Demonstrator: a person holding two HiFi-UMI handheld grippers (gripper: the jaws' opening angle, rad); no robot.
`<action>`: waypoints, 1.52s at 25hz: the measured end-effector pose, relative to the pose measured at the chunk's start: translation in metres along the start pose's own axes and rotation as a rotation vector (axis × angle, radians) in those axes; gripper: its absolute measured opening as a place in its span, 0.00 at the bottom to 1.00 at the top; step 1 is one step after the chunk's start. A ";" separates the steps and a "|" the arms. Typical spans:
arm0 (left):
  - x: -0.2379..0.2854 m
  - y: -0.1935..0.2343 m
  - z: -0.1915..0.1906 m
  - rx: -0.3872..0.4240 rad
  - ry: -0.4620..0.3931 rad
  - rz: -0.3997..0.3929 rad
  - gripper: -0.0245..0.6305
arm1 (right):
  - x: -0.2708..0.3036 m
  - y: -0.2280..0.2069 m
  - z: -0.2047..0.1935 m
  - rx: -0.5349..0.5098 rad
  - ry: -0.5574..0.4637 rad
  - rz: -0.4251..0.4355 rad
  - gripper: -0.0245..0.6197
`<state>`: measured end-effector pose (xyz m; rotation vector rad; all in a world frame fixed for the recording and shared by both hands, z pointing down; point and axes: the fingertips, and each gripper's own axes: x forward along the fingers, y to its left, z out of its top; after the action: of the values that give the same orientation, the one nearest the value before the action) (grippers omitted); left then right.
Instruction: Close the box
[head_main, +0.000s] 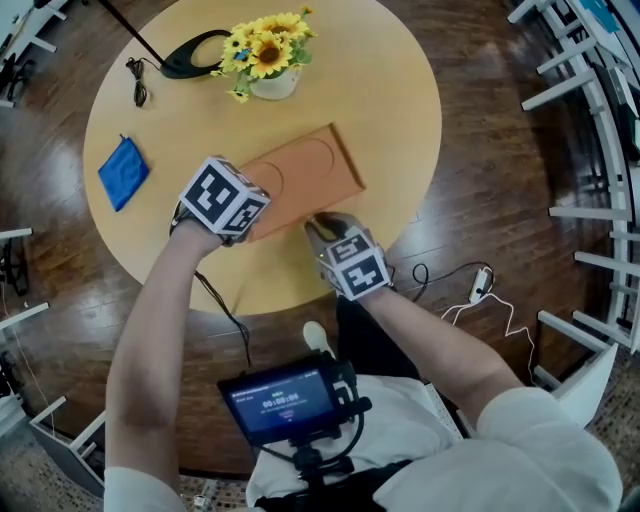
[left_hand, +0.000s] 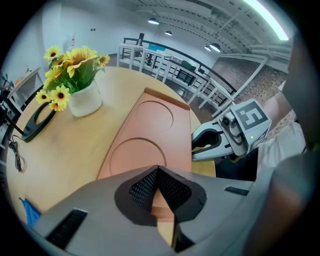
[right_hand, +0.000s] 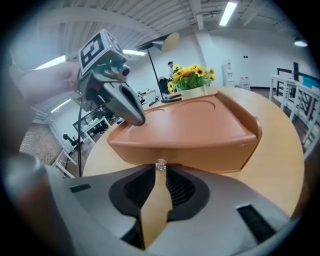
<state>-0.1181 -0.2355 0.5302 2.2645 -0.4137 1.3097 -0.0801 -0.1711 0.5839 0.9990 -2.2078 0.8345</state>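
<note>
A flat terracotta box (head_main: 305, 178) lies on the round wooden table (head_main: 390, 90) with its lid down. In the right gripper view its front wall (right_hand: 200, 150) carries a small metal clasp (right_hand: 160, 165), and my right gripper (right_hand: 160, 169) is shut on that clasp. In the head view the right gripper (head_main: 322, 228) sits at the box's near side. My left gripper (head_main: 250, 215) is shut, its tips resting on the lid at the box's left end. The left gripper view shows the lid (left_hand: 150, 135) with two round recesses under the left gripper (left_hand: 159, 170). The left gripper's fingers (right_hand: 127, 107) touch the lid top.
A white pot of yellow flowers (head_main: 268, 60) stands behind the box. A blue cloth (head_main: 123, 172) lies at the table's left, with a black lamp base (head_main: 190, 55) and a cable (head_main: 138, 80) at the back left. White racks (head_main: 590, 60) line the room's right side.
</note>
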 end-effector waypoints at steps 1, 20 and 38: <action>0.000 -0.001 0.000 0.002 0.000 0.001 0.04 | -0.001 0.000 0.000 -0.007 0.002 0.005 0.15; -0.054 0.004 0.021 -0.208 -0.410 0.129 0.04 | -0.037 -0.002 -0.024 -0.153 0.059 0.074 0.20; -0.139 -0.264 -0.182 -0.397 -0.695 0.369 0.04 | -0.297 0.081 -0.128 -0.065 -0.119 -0.072 0.20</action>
<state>-0.1898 0.0878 0.4178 2.2873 -1.2547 0.4626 0.0516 0.0949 0.4322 1.1145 -2.2682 0.6825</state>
